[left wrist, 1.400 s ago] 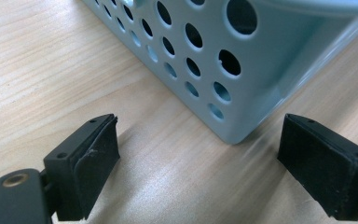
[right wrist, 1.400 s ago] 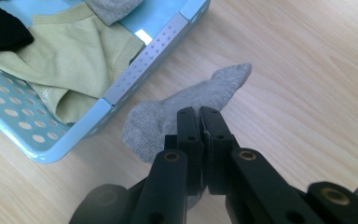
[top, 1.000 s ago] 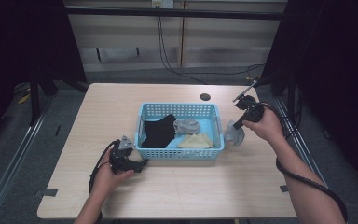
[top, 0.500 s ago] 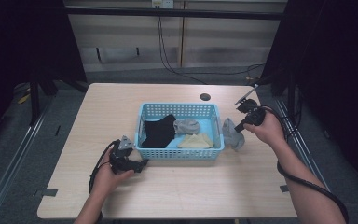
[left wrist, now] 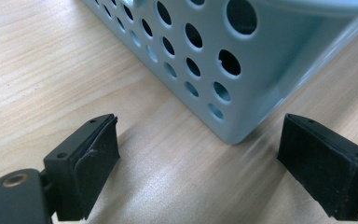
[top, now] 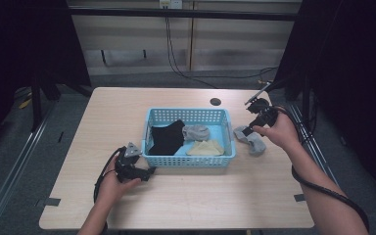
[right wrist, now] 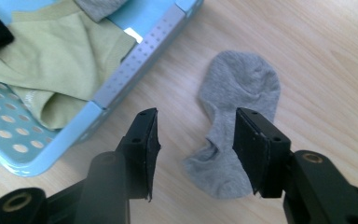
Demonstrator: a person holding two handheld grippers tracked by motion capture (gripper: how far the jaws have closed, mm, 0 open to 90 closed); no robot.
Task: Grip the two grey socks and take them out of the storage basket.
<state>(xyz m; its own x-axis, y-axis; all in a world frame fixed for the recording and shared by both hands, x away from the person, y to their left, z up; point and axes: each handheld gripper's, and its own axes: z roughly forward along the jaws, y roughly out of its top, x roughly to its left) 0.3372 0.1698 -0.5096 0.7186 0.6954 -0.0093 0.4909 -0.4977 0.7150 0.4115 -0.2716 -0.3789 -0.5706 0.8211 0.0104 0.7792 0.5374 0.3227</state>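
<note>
A light blue perforated basket [top: 227, 134] sits mid-table and holds a black garment [top: 166, 138], a grey sock [top: 196, 132] and a yellow-green sock [top: 204, 148]. Another grey sock [top: 251, 140] lies flat on the table just right of the basket. My right gripper [top: 247, 131] hovers over it. Its jaws have just been opening, and the grey sock [right wrist: 237, 98] rests on the wood beyond the right gripper [right wrist: 196, 140], untouched by the pads. My left gripper [top: 149, 172] rests open on the table, and the left gripper [left wrist: 198, 154] faces the basket's front left corner [left wrist: 223, 70].
The basket's rim [right wrist: 135, 65] and the yellow-green sock [right wrist: 60, 60] lie left of the right jaws. A dark round hole [top: 215, 102] marks the table behind the basket. Bare wood [top: 196, 196] spreads across the front, and cables run along the floor beyond.
The grey sock that hung from the right gripper beside the basket now lies on the table, and the right jaws stand apart. The left hand has stayed put.
</note>
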